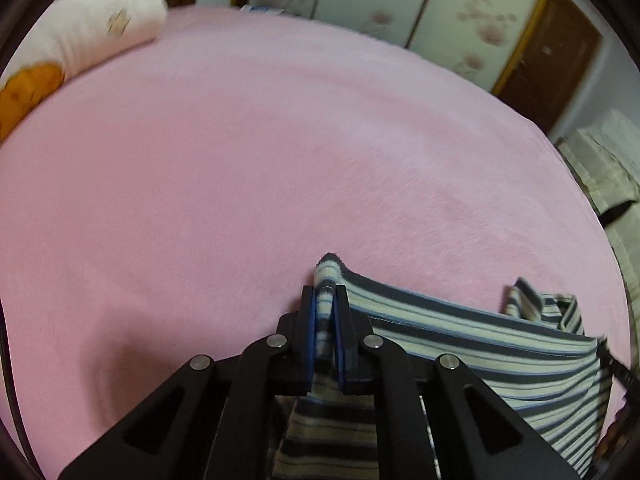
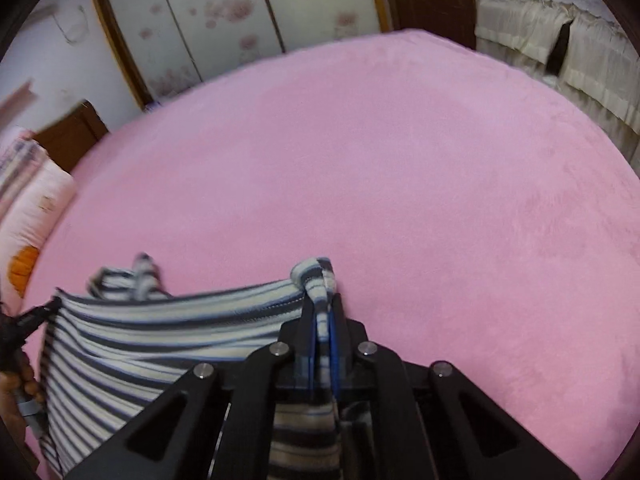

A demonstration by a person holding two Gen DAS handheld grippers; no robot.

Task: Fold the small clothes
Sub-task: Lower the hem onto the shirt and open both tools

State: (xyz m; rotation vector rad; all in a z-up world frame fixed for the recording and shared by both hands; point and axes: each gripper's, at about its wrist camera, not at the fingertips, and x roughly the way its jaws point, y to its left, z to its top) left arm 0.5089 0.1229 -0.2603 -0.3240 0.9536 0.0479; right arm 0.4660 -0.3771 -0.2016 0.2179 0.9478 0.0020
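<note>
- Pink fleece covered the bed [image 1: 240, 184], and a striped garment [image 1: 500, 352] in navy, cream and blue hung stretched over the near part of it, close to the near edge.
- Left claw [image 1: 325, 300] was clamped on one top corner of the garment, a small tuft of cloth poking out past its blue pads [image 1: 309, 344].
- Right claw [image 2: 322, 308] pinched the other top corner in the same way, with a bunched knot of fabric showing above its tips.
- Between the two claws the garment's upper hem ran nearly taut, while the rest draped down in front of the cameras; whether its lower end touched the bed could not be told.
- A second fold of the striped cloth stuck up behind the hem, roughly midway between the claws.
- At the left edge of the right wrist view a person's hand [image 2: 16, 380] held the other tool.
- A pale pillow [image 1: 100, 28] with an orange print lay at the bed's far left corner.
- Floral sliding doors [image 2: 224, 12] stood beyond the far edge, and cream ruffled fabric [image 2: 568, 52] lay off the right side.
</note>
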